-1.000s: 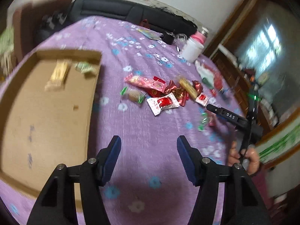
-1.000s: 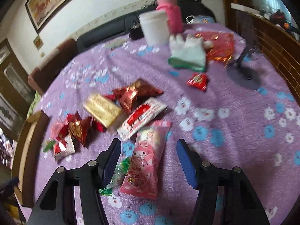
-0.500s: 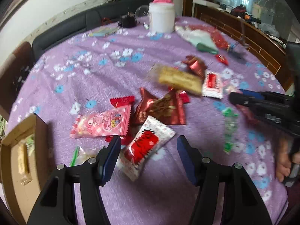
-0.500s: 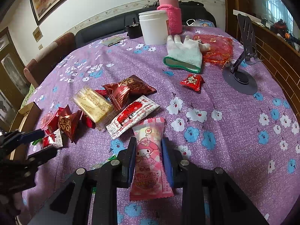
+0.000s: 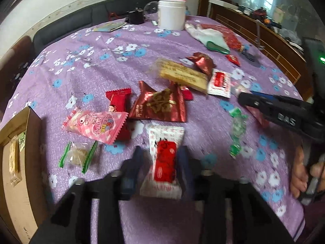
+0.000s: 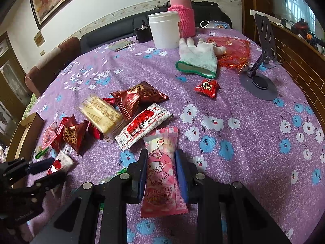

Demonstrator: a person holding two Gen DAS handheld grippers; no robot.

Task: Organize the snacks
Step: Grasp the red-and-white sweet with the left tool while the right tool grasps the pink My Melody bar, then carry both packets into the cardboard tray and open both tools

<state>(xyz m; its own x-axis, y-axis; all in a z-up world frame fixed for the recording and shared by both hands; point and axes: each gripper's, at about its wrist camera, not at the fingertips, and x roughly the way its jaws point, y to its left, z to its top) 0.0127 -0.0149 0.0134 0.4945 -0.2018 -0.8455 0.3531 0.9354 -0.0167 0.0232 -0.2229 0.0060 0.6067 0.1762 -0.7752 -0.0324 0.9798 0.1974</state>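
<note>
**Mia:** What is the left gripper [image 5: 161,163] doing?

**Ben:** Its two blue fingers sit on both sides of a white and red snack pack [image 5: 163,162]. They press on it — the jaws are closed on the pack. The picture is a bit blurry there.

**Mia:** And the right gripper [image 6: 160,171]?

**Ben:** It holds a pink snack pack [image 6: 162,172] with a bunny girl on it. The fingers touch both long sides of the pack, so these jaws are closed on it too. The pack lies on the purple flower tablecloth [image 6: 254,142].

**Mia:** Where are the other snacks?

**Ben:** In a pile in the middle of the table. I see a yellow cookie pack [image 6: 100,114], a dark red bag [image 6: 138,97] right behind it, and another white and red pack [image 6: 144,126] just beside the pink one. A small red candy [image 6: 207,87] lies alone, near a white glove [image 6: 198,61].

**Mia:** Is there a box?

**Ben:** Yes — a cardboard box [image 5: 33,134] sits at the left edge of the table. Two little snacks lie inside it by the wall.

**Mia:** What is at the back?

**Ben:** A white tub [image 6: 164,30] and a bottle in a pink knit cover [image 6: 182,18], side by side. A gray phone stand [image 6: 261,75] is at the right.
</note>
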